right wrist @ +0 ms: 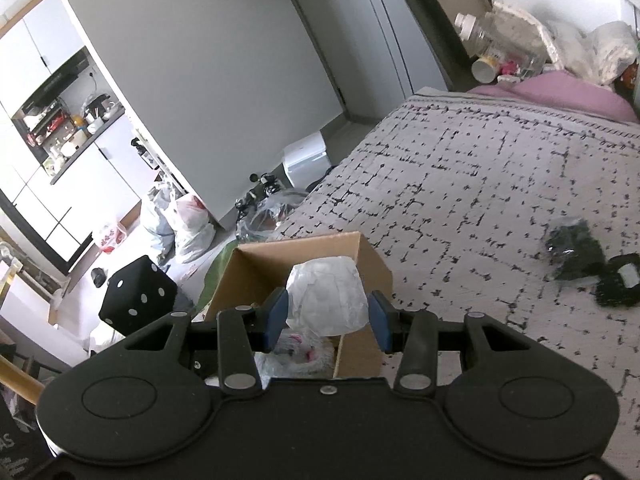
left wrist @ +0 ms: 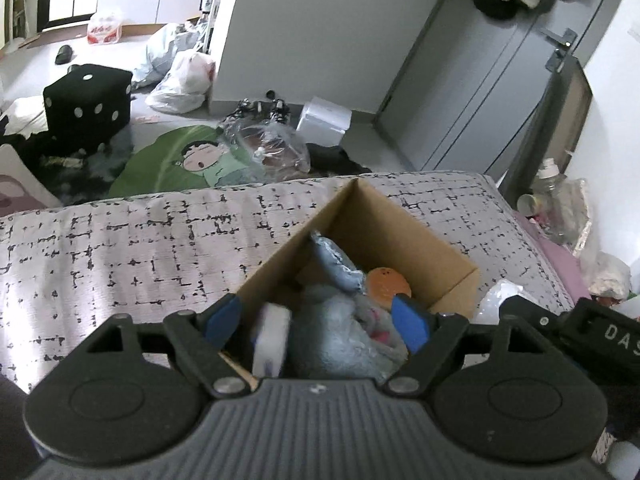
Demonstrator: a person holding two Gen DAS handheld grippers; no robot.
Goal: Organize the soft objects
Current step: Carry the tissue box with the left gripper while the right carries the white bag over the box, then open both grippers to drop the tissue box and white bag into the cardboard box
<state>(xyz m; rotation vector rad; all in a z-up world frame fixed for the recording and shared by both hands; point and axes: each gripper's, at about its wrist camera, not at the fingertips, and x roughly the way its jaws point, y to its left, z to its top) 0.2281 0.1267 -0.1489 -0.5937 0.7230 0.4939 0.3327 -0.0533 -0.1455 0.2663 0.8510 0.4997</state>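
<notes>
At lower centre of the right view, the right gripper (right wrist: pixel 328 316) has its jaws clamped on a white bundle (right wrist: pixel 326 296) above the box (right wrist: pixel 372 264), which sits on the bed (right wrist: pixel 480 184). In the left view the left gripper (left wrist: pixel 318 320) hovers with jaws apart over the box's contents: a grey plush (left wrist: pixel 340 340) and an orange toy (left wrist: pixel 389 283). The box looks nearly full, so I judge the bundle could land on the rim and roll onto the bed, or the two grippers could collide in the tight opening.
</notes>
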